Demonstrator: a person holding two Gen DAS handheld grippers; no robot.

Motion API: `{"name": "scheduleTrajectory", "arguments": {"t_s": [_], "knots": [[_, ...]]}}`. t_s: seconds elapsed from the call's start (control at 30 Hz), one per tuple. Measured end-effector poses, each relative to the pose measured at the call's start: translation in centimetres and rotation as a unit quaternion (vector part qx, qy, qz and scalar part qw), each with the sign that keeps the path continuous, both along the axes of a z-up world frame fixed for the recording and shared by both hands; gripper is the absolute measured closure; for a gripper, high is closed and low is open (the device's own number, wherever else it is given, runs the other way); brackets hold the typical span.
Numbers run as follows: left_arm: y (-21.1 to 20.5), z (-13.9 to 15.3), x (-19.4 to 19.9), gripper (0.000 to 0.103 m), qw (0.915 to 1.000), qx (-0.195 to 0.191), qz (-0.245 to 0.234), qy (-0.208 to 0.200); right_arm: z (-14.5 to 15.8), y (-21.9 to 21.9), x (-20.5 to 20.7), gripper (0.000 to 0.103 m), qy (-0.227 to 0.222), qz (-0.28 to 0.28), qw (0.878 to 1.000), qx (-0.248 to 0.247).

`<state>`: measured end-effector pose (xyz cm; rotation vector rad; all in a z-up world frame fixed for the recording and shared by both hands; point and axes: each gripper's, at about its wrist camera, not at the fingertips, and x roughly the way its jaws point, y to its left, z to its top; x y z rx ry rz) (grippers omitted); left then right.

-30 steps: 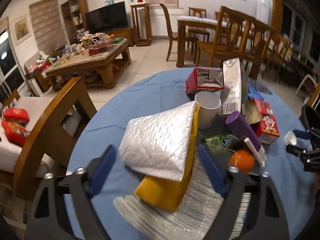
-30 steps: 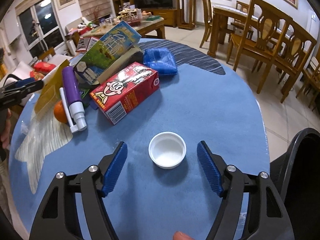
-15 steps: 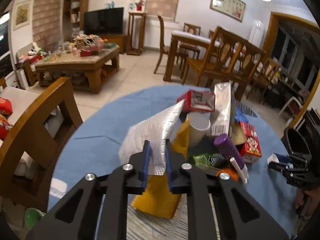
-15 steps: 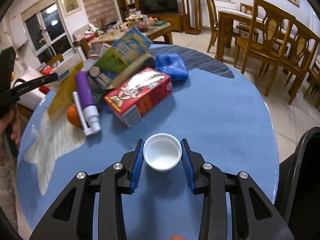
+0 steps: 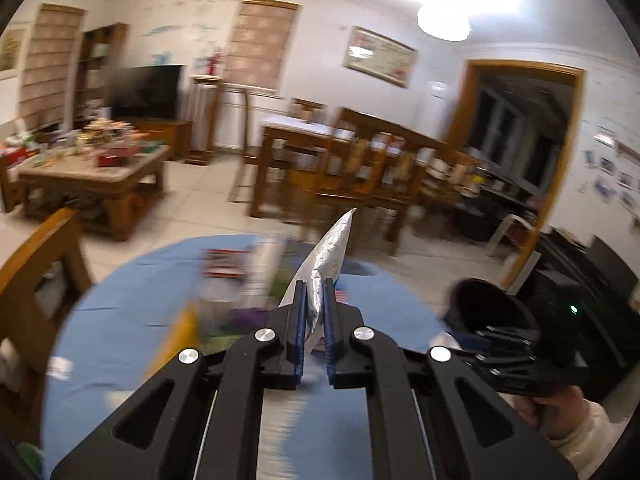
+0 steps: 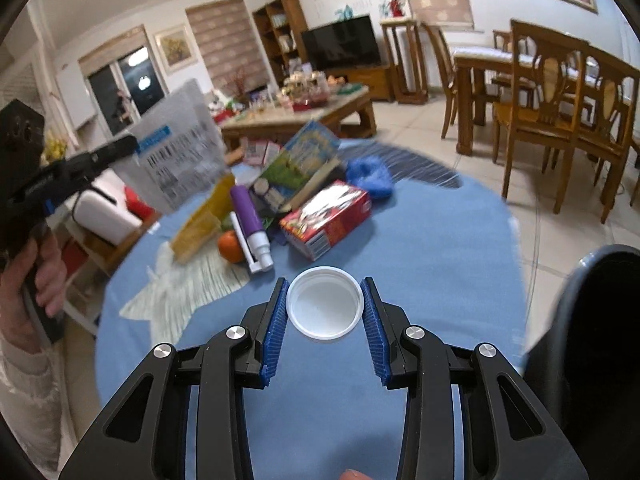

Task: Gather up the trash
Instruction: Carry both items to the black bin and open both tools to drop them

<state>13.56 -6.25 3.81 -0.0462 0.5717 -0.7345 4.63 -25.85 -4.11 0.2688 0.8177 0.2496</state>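
My left gripper (image 5: 315,312) is shut on a silver bubble mailer (image 5: 328,256) and holds it edge-on, lifted above the round blue table (image 5: 112,332). In the right wrist view the mailer (image 6: 176,152) hangs from the left gripper (image 6: 120,146) at the left, its label side showing. My right gripper (image 6: 325,312) is shut on a white plastic cup (image 6: 325,304), held above the table (image 6: 440,248). A dark trash bin (image 5: 488,312) stands at the right of the table, also at the right edge of the right wrist view (image 6: 600,320).
A pile of trash lies on the table: a red carton (image 6: 326,218), purple spray bottle (image 6: 250,224), orange (image 6: 230,240), yellow mailer (image 6: 200,216), blue bag (image 6: 370,176), striped white bag (image 6: 188,284). Wooden chairs (image 6: 560,92) stand around.
My left gripper has lifted the silver mailer off the pile and swung right toward the bin. My right gripper has closed on the white cup and raised it slightly.
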Motion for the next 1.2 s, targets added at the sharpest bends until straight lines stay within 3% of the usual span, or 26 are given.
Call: {"name": "scheduleTrajectory", "arguments": {"t_s": [0.1, 0.2, 0.4, 0.6, 0.83, 0.97, 1.1, 1.2], "knots": [[-4.9, 0.4, -1.6, 0.094, 0.9982, -0.010, -0.060, 0.006, 1.8, -3.5, -2.8, 0.066, -0.019, -0.035, 0.999, -0.011], [-11.4, -0.5, -2.8, 0.094, 0.9906, -0.021, -0.133, 0.025, 2.5, -9.3, -5.6, 0.066, -0.016, -0.097, 0.994, -0.043], [-23.8, -4.5, -4.3, 0.094, 0.9714, -0.009, -0.229, 0.063, 0.5, -20.2, -8.0, 0.066, 0.064, -0.188, 0.977, -0.079], [-32.7, -10.3, -3.3, 0.094, 0.9571, 0.058, -0.262, 0.110, -4.8, -25.1, -8.6, 0.066, 0.166, -0.184, 0.962, -0.114], [-36.7, -13.8, -3.1, 0.094, 0.9460, 0.141, -0.261, 0.131, -8.7, -25.3, -8.3, 0.066, 0.218, -0.161, 0.953, -0.136], [-36.5, -14.5, -2.9, 0.094, 0.9414, 0.157, -0.258, 0.151, -10.5, -25.6, -7.4, 0.066, 0.231, -0.157, 0.950, -0.139], [-36.6, -14.7, -3.3, 0.091, 0.9406, 0.166, -0.260, 0.142, -11.1, -24.9, -6.6, 0.065, 0.231, -0.154, 0.951, -0.138], [-36.6, -14.7, -3.4, 0.091, 0.9417, 0.165, -0.257, 0.140, -10.7, -24.7, -6.5, 0.049, 0.224, -0.156, 0.953, -0.129]]}}
